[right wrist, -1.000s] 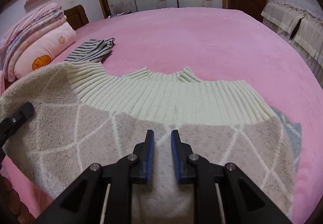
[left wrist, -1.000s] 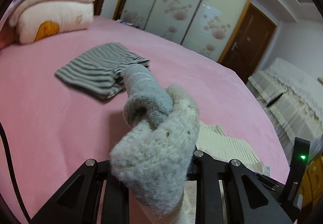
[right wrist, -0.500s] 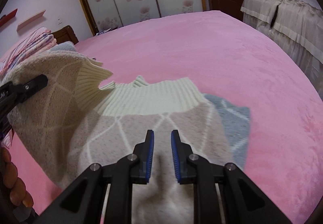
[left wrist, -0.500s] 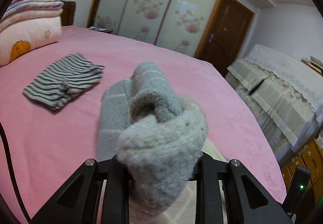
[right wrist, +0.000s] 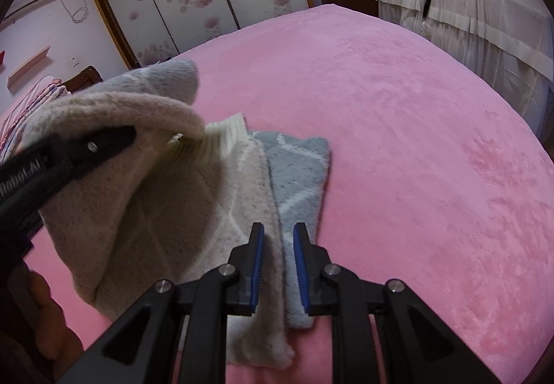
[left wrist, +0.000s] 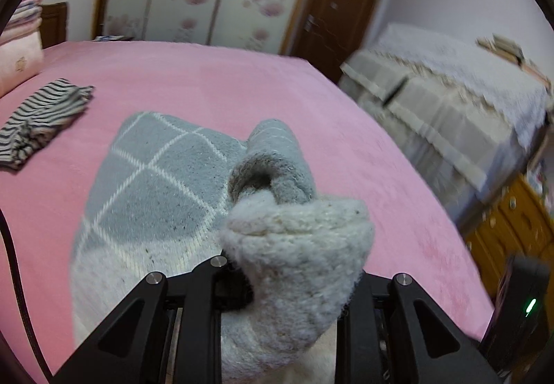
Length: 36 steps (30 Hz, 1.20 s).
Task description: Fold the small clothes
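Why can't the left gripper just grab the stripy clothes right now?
Probably not yet: the left gripper is shut on a bunched fold of the sweater, so it has no free jaws. The striped garment lies apart, across bare pink blanket.

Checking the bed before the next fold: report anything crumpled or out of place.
The striped garment lies rumpled near the pillows, not neatly squared. The sweater is mid-fold, bunched in the left gripper; otherwise nothing stands out.

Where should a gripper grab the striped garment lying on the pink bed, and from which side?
Judging by the left wrist view, take the striped garment by its near bunched edge, coming from above and this side: it lies flat and folded on the pink bed, so only the raised edge folds give purchase.
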{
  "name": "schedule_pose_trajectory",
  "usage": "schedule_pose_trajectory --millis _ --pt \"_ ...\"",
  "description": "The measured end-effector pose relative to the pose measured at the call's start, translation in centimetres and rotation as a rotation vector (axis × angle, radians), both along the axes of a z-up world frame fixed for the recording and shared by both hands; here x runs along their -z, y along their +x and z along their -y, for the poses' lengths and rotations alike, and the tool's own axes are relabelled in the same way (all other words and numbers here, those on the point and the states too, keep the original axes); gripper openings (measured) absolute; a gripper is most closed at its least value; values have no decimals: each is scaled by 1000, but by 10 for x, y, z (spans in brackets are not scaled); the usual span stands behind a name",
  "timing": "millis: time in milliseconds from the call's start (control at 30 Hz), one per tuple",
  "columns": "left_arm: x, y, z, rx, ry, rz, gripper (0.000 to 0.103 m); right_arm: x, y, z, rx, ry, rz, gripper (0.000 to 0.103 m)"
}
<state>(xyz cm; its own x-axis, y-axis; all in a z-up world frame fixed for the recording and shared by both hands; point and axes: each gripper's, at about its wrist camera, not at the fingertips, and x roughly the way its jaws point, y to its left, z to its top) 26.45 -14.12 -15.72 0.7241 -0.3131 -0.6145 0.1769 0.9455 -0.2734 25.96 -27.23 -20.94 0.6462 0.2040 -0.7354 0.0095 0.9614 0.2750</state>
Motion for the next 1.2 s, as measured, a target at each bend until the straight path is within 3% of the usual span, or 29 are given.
schedule_pose_trajectory --millis 100,200,500,800,1000,1200 --pt "20 -9 7 34 30 -33 22 1 -2 4 -4 11 2 17" --pt "26 -16 -1 44 -5 -39 22 1 -2 6 -16 10 3 17" --pt "11 -5 -35 24 -204 -106 22 -5 15 2 -100 40 28 17" --pt "1 -7 -41 34 -228 -107 22 8 66 -26 -300 154 -12 17" --pt "-2 -8 -42 44 -236 -112 22 13 103 -16 -231 208 -18 11" --pt "4 -7 -30 67 -187 -114 22 -2 118 21 -55 218 46 11"
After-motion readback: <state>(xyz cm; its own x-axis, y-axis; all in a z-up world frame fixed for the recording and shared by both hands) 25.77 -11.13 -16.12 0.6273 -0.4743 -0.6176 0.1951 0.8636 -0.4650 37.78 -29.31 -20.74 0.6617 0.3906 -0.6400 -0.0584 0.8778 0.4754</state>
